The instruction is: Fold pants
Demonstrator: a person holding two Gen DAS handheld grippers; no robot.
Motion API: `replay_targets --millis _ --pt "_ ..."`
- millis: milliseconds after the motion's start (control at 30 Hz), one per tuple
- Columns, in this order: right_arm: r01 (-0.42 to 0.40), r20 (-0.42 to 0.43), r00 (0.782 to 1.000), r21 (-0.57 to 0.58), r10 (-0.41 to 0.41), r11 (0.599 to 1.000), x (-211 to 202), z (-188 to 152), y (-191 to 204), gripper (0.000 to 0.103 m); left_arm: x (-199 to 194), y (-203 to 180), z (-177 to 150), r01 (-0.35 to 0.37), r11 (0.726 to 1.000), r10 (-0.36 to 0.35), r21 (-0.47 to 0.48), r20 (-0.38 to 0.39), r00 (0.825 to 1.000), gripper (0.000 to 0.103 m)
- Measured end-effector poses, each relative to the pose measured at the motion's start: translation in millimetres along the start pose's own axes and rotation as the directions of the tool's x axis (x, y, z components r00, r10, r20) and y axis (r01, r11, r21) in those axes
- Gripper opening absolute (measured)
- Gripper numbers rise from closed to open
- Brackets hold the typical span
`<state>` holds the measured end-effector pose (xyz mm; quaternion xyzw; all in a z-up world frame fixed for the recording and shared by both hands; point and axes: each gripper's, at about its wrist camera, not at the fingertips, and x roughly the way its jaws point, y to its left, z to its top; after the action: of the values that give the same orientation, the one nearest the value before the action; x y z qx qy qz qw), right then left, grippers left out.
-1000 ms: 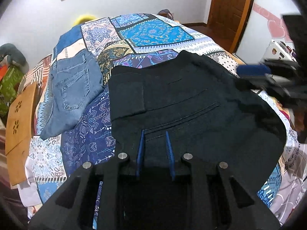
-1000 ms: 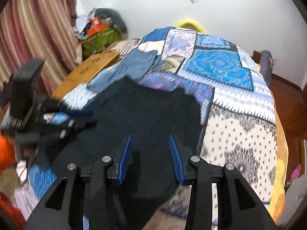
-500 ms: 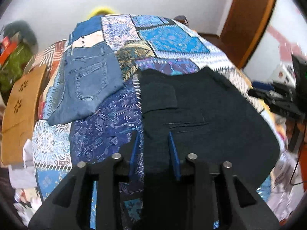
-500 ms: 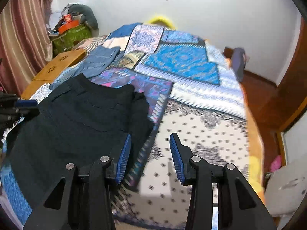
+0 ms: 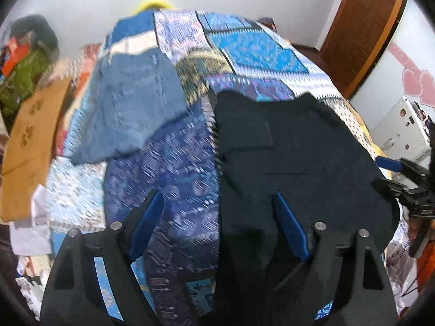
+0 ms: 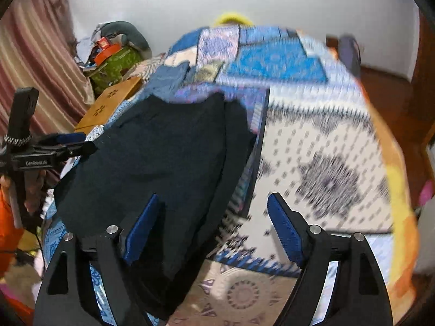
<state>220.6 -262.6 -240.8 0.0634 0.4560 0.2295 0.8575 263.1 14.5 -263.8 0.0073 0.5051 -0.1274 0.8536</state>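
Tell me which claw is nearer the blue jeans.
Left. The left claw sits over the black pants' edge, on the side where the jeans lie; the right claw is over the pants' opposite edge.

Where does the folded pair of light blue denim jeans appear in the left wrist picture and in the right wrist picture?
Left wrist: folded light blue denim jeans lie upper left, left of the black pants.
Right wrist: jeans show small, upper centre-left, beyond the black pants.
Shared landmark: brown wooden board.
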Motion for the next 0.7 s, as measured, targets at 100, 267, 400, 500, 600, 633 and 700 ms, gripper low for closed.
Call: replay_targets --millis 100,267,400,500,600,633,700 --pt "-0.042 -0.019 0.999 0.069 0.044 0.997 14 -5 -10 0.082 11 -4 -1 0.036 0.999 -0.037 -0.016 -0.027 0.999 0.084" --pt "-0.116 -0.046 0.991 0.13 0.123 0.985 33 1 -19 0.084 33 -13 9 0.089 0.996 -0.09 -0.019 -0.089 0.992 0.085" --pt "-0.172 -0.072 0.981 0.135 0.183 0.976 47 3 -17 0.085 52 -15 17 0.166 0.985 -0.172 -0.052 -0.156 0.973 0.096" --pt "-0.185 -0.077 0.978 0.117 0.194 0.976 54 8 -14 0.09 60 -23 21 0.172 0.985 -0.173 -0.017 -0.172 0.97 0.102" --pt "-0.192 -0.082 0.977 0.08 0.198 0.978 59 13 -8 0.09 64 -30 27 0.205 0.979 -0.201 -0.001 -0.187 0.962 0.102" --pt "-0.194 -0.084 0.976 0.069 0.2 0.979 60 15 -6 0.088 65 -31 30 0.219 0.976 -0.216 -0.004 -0.188 0.958 0.101" --pt "-0.202 -0.085 0.975 0.059 0.207 0.978 62 19 -4 0.084 64 -33 33 0.223 0.975 -0.22 -0.007 -0.177 0.959 0.089"
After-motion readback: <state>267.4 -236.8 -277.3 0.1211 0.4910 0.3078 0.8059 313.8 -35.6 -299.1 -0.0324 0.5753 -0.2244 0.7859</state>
